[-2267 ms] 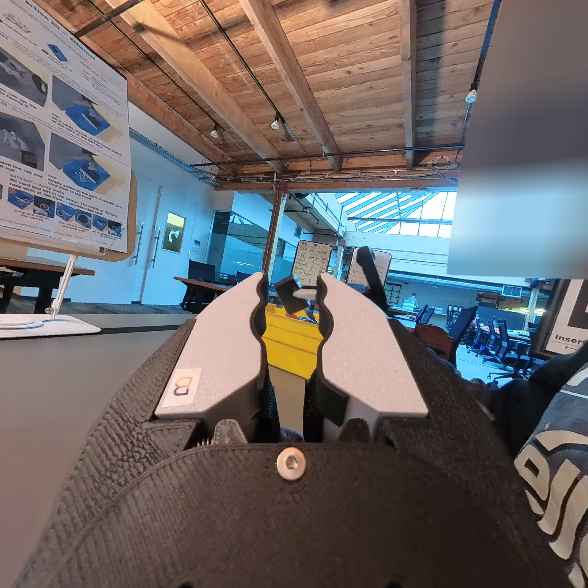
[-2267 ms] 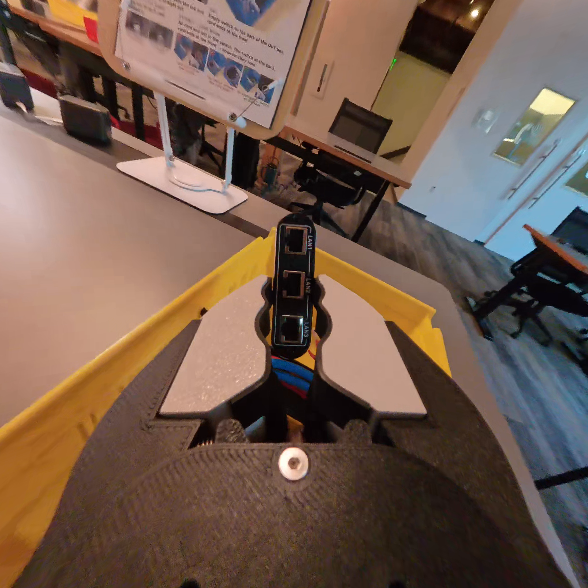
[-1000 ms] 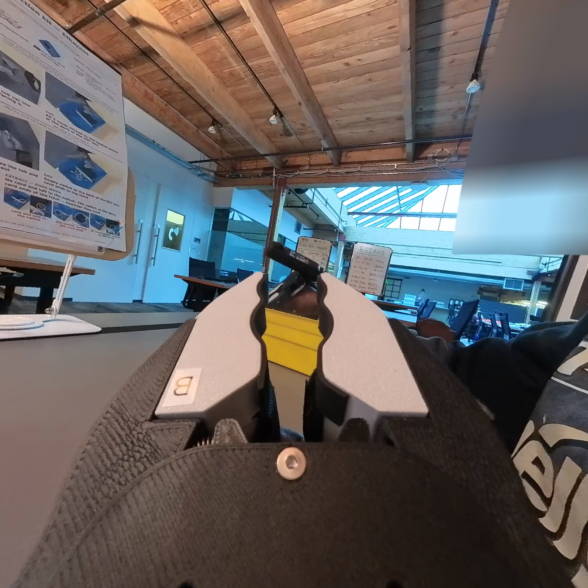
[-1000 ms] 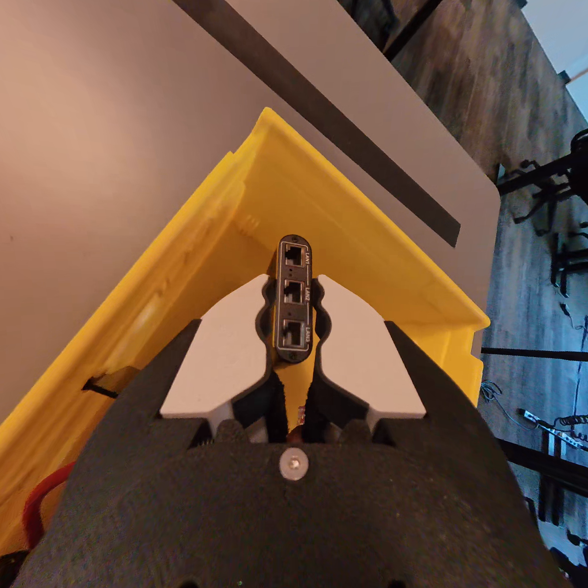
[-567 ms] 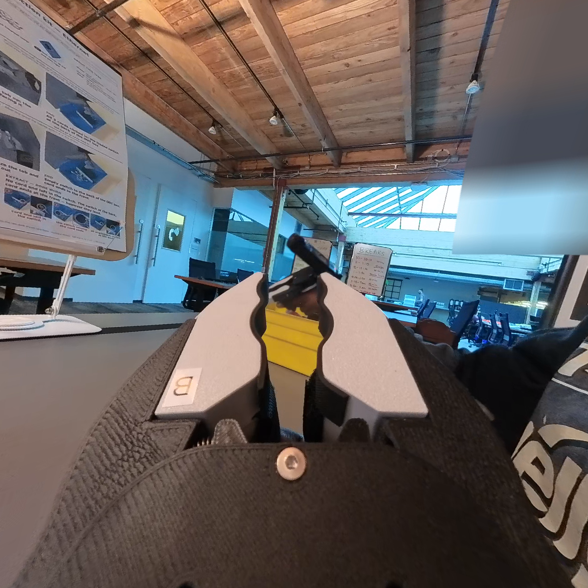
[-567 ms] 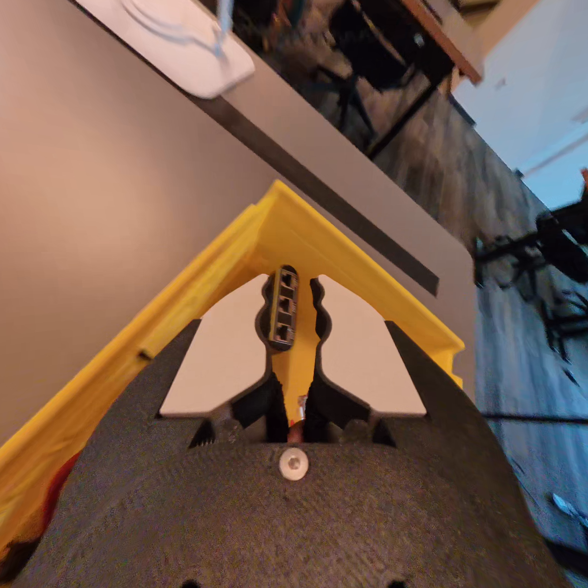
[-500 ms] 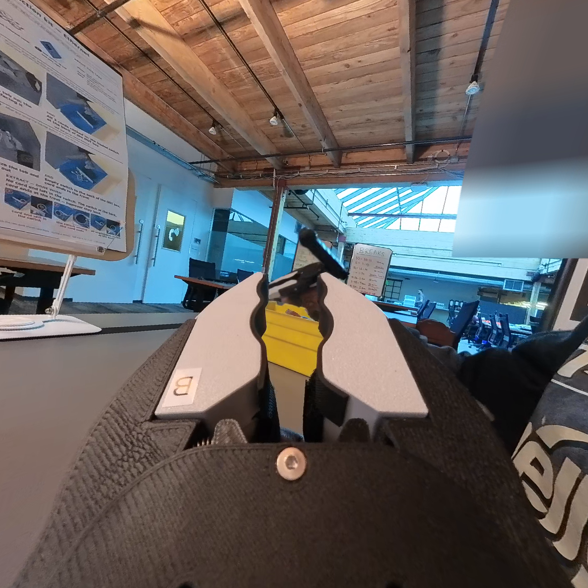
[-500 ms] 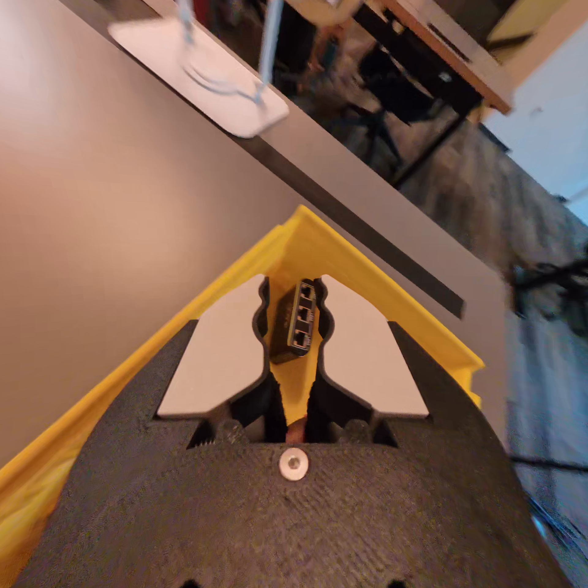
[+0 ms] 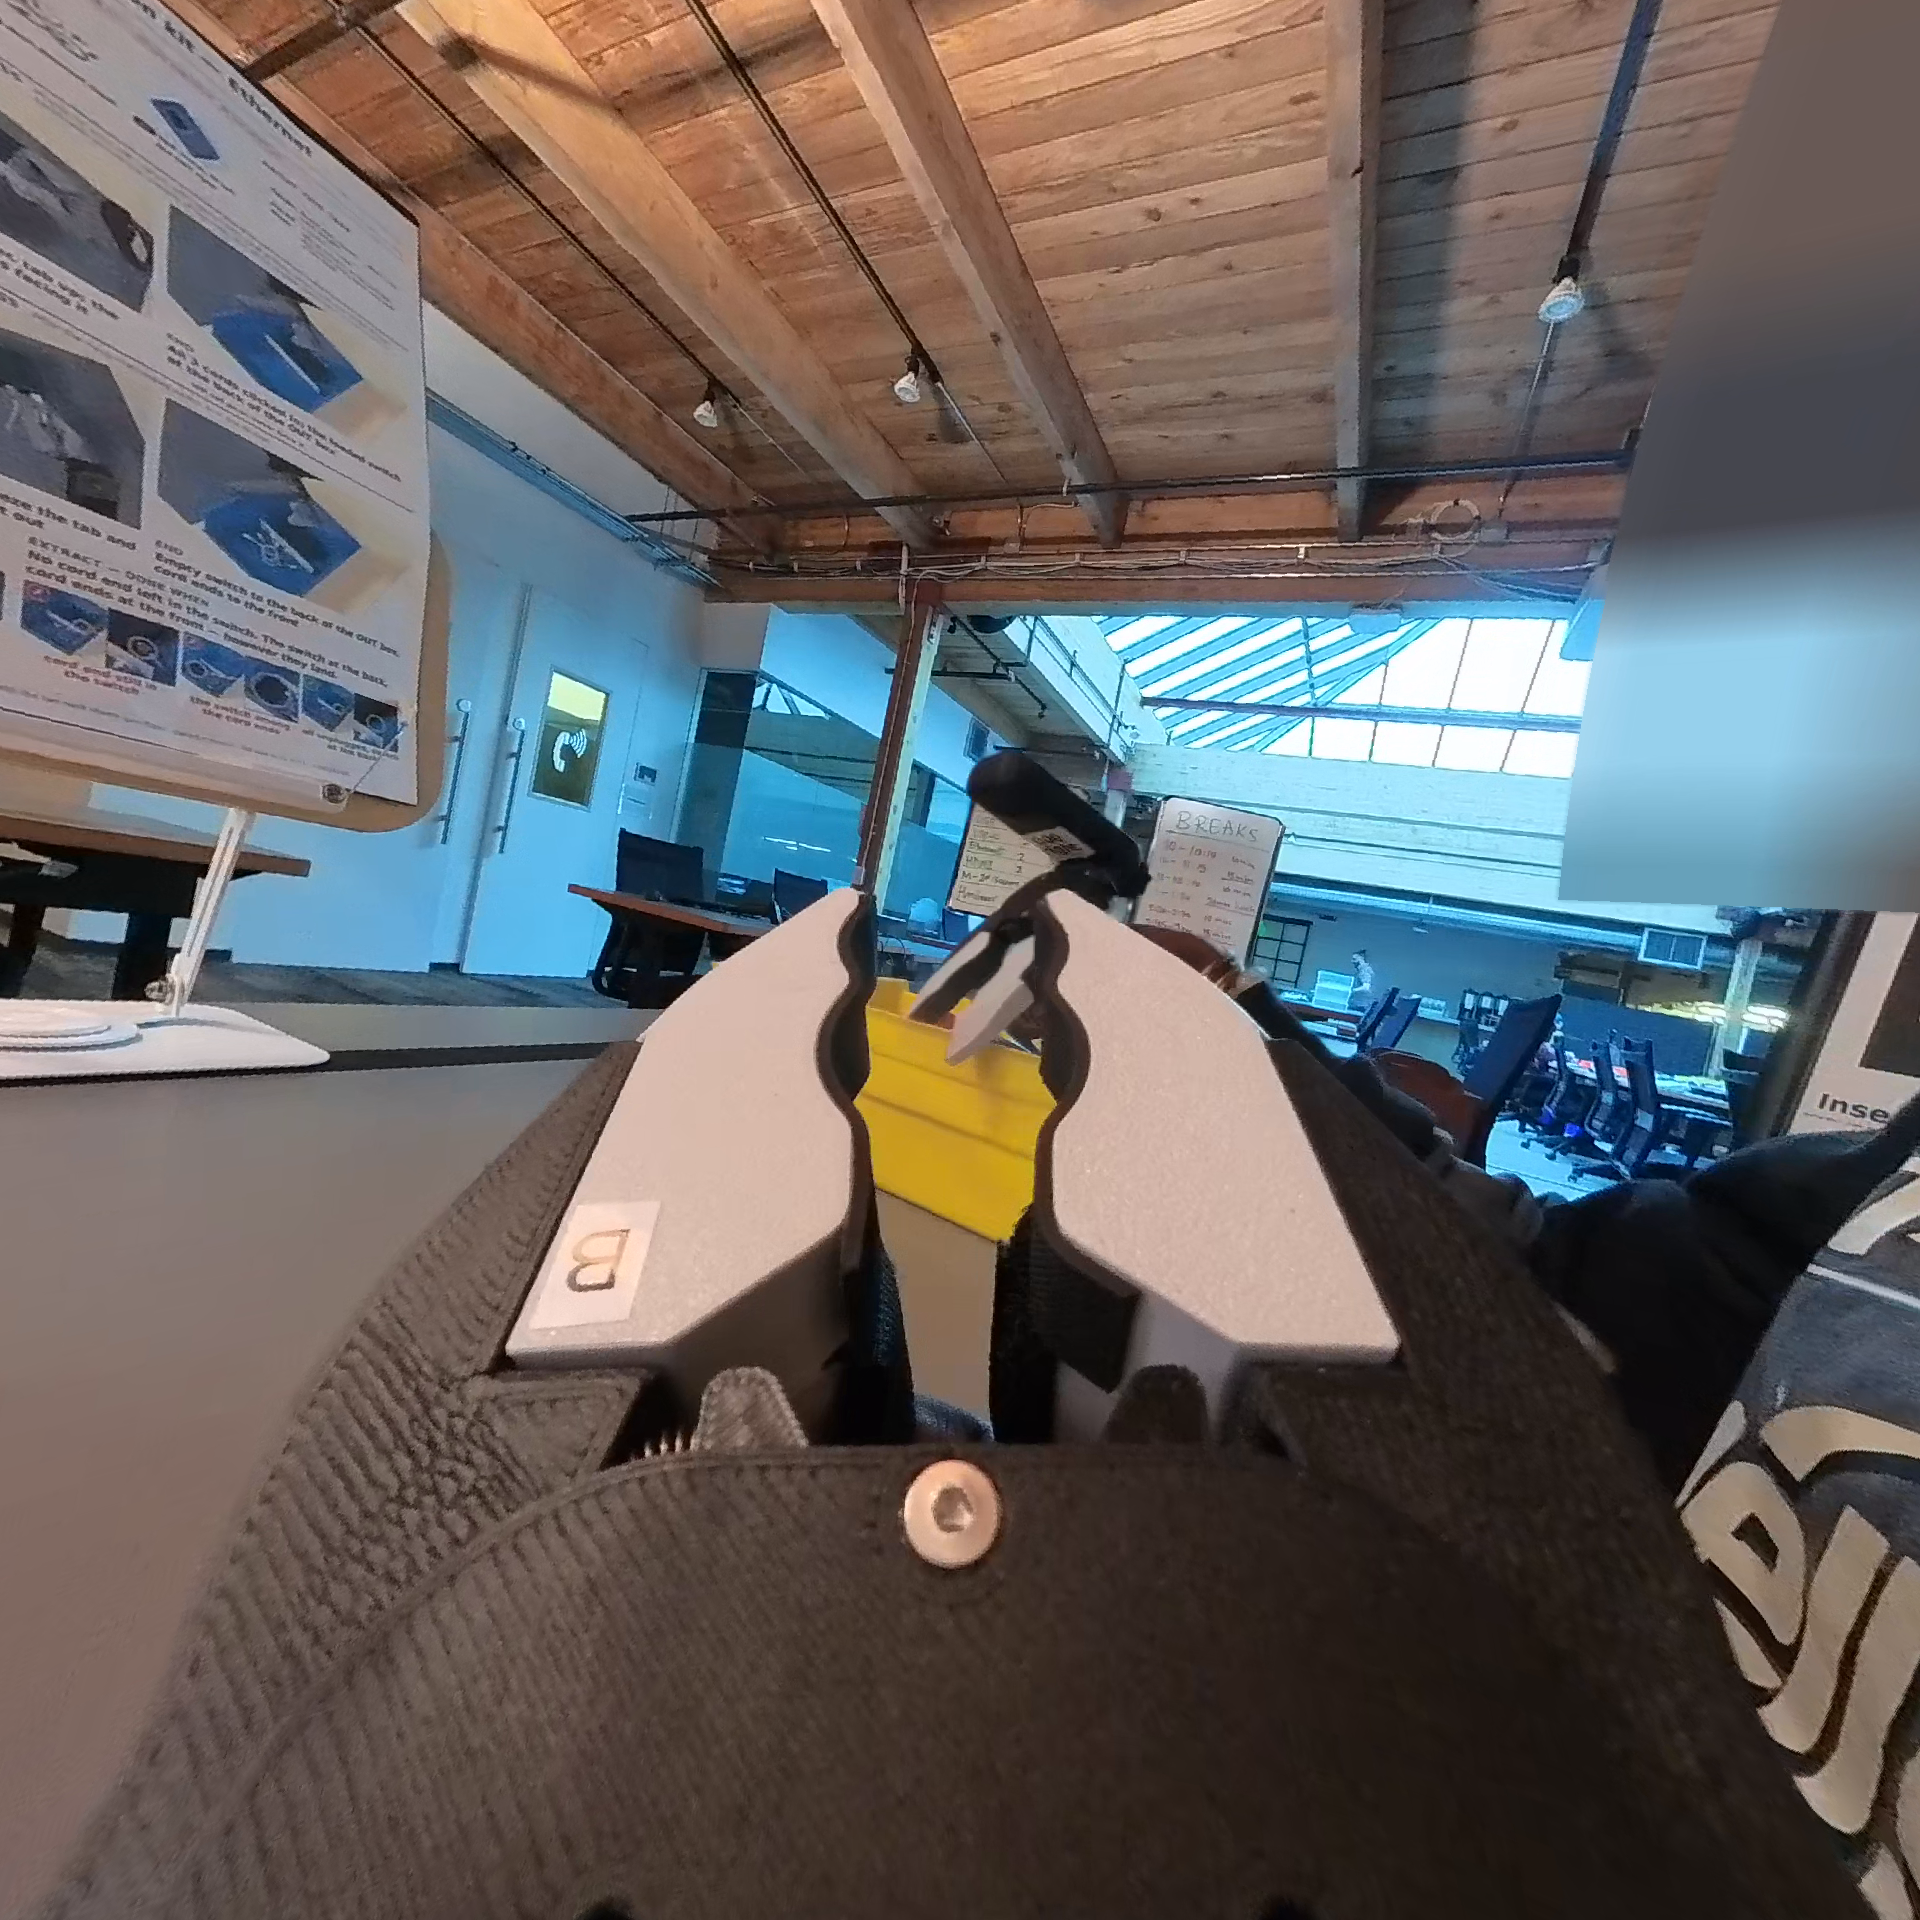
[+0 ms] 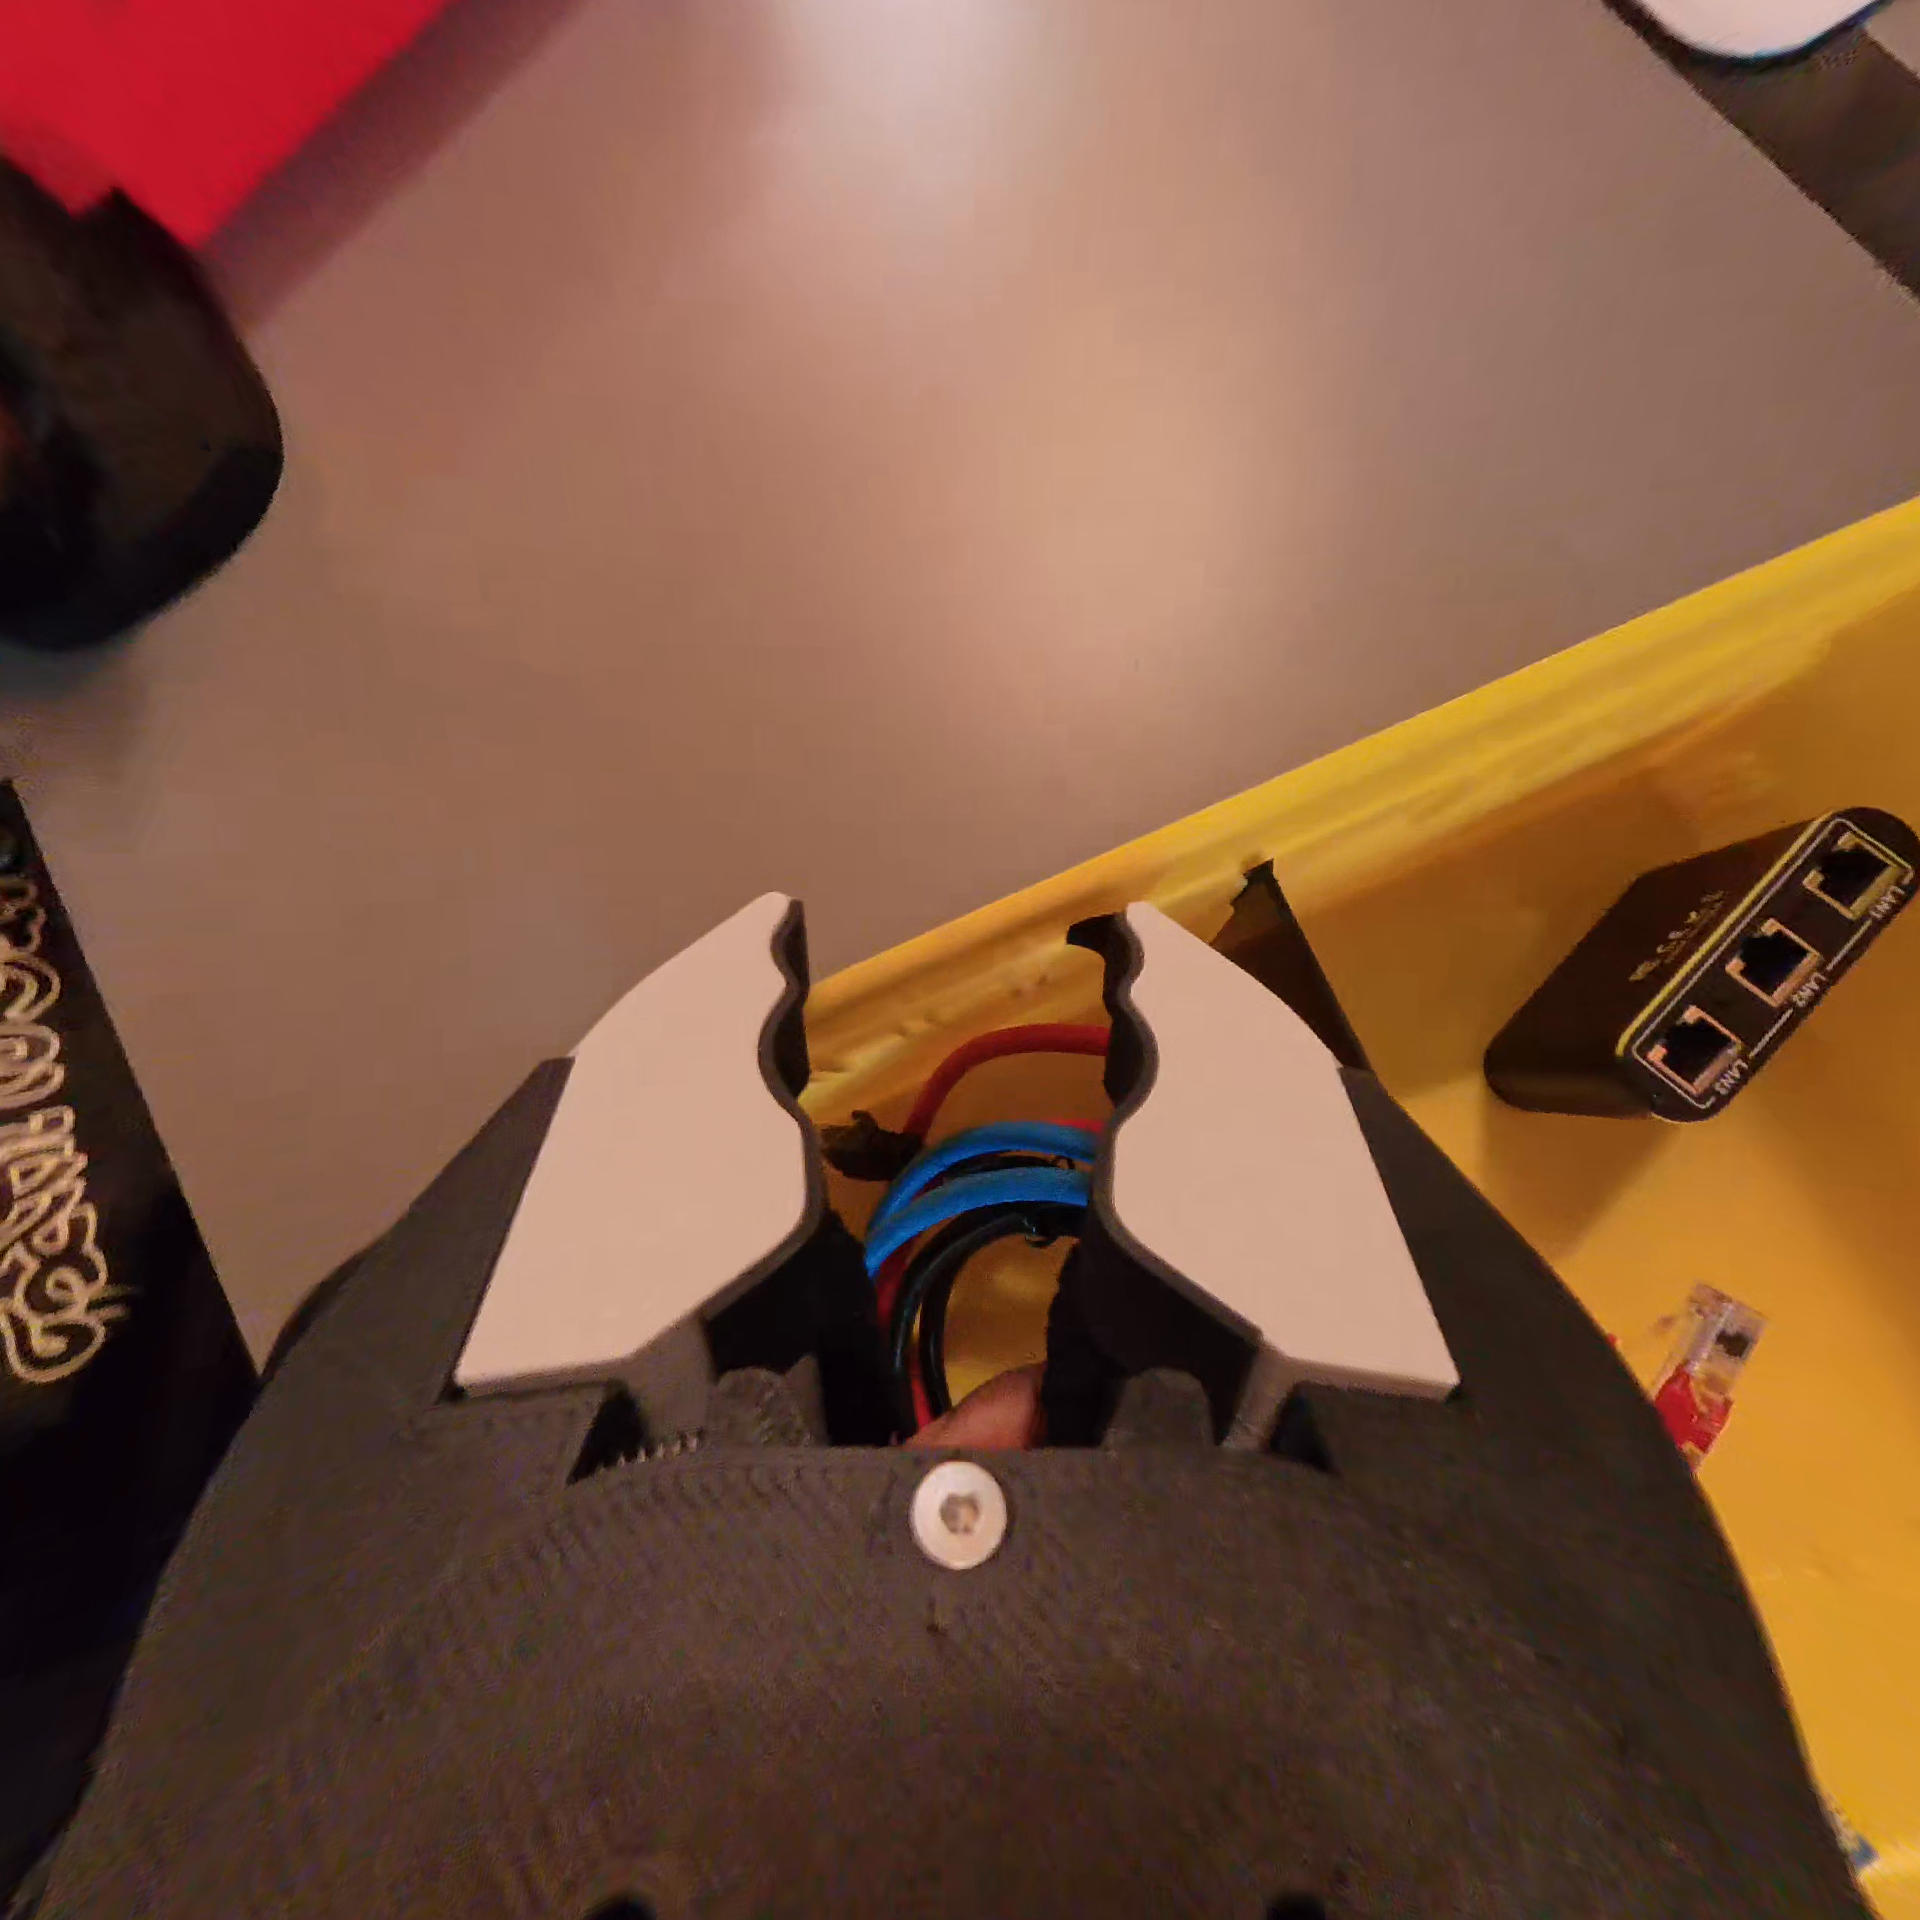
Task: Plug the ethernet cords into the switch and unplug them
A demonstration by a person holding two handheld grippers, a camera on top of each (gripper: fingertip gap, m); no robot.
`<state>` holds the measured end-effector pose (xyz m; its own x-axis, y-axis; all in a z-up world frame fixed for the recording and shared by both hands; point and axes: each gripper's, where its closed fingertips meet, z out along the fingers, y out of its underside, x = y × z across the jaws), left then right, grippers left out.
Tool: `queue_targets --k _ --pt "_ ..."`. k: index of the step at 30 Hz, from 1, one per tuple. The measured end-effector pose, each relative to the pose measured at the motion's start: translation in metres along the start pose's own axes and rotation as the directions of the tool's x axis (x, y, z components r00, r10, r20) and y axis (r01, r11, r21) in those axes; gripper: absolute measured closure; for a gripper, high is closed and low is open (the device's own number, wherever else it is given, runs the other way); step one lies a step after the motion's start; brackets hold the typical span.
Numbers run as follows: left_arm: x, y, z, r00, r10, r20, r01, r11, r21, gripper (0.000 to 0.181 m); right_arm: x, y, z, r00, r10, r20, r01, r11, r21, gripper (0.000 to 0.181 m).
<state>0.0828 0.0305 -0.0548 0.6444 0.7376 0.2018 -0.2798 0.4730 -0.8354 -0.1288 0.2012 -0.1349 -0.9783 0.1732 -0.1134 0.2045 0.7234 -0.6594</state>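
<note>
So the right hand-held gripper [image 10: 956, 997] is spread apart, empty, over the yellow bin [image 10: 1455, 790]; switch [image 10: 1704, 966] lies loose inside by the coiled cords [image 10: 977, 1174]. Left hand-held gripper [image 9: 951, 997] sits slightly apart over the tabletop [image 9: 260, 1195].

A wooden ceiling [image 9: 1039, 260] with heavy beams and small spotlights [image 9: 906, 387] spans an open office. Daylight pours through a skylight [image 9: 1403, 696] (far right of centre). Pale blue walls [image 9: 623, 644], desks [image 9: 665, 909] and dark office chairs [image 9: 1621, 1091] fill the distance.
</note>
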Motion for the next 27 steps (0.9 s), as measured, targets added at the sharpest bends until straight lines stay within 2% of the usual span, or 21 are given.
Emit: queue_targets --k 3,7,11,20,27 --pt "0.0 0.0 0.0 1.0 -0.001 0.001 0.001 1.0 -0.003 0.153 -0.005 -0.02 0.018 0.999 0.039 0.003 -0.039 0.997 0.062 0.126" --pt "0.0 0.0 0.0 1.0 0.001 -0.001 -0.001 1.0 0.0 0.153 -0.024 -0.056 0.051 0.991 0.101 0.085 -0.116 0.976 0.182 0.124" --pt "0.002 0.0 0.0 1.0 0.011 -0.004 -0.011 1.0 0.003 0.153 -0.053 -0.09 0.083 0.988 0.069 0.141 -0.105 0.958 0.267 0.126" --pt "0.004 -0.001 0.0 1.0 0.024 -0.01 -0.024 1.0 0.006 0.153 -0.113 -0.146 0.139 0.985 -0.113 0.133 0.072 0.957 0.28 0.13" --pt "0.004 -0.002 -0.001 1.0 0.022 -0.01 -0.022 1.0 0.011 0.153 -0.136 -0.176 0.169 0.968 -0.216 0.129 0.17 0.94 0.296 0.132"
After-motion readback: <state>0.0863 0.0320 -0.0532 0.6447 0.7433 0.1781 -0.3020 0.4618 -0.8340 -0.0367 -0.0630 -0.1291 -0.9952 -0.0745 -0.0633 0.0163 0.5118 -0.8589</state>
